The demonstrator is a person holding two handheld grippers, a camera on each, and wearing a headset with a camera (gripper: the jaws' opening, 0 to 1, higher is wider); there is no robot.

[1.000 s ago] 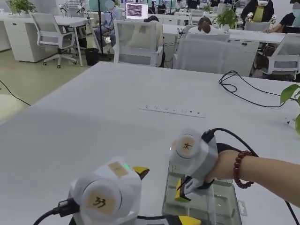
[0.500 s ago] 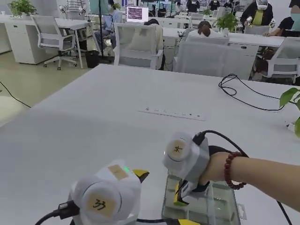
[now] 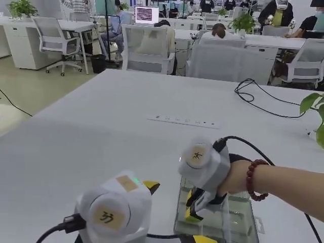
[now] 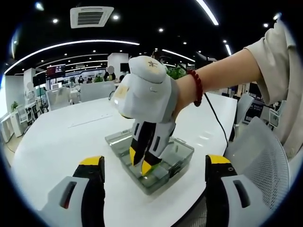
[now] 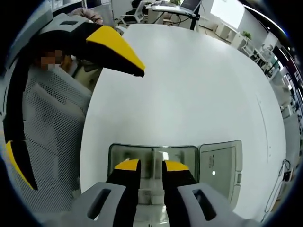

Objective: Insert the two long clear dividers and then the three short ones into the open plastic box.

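Observation:
The clear plastic box lies open on the white table near the front edge, its lid folded flat to one side. My right gripper points down into the box; it also shows in the left gripper view. Its yellow-tipped jaws stand nearly together with a thin clear divider upright between them, inside the box. My left gripper waits beside the box, jaws wide open and holding nothing. Its white body sits at the lower left.
A power strip lies flat across the middle of the table. A black cable loops at the far right, beside plant leaves. A mesh chair stands at the table's near edge. Desks, chairs and people lie beyond the far edge.
My right gripper has shifted slightly left over the box and stays down inside it. The left gripper has not moved.

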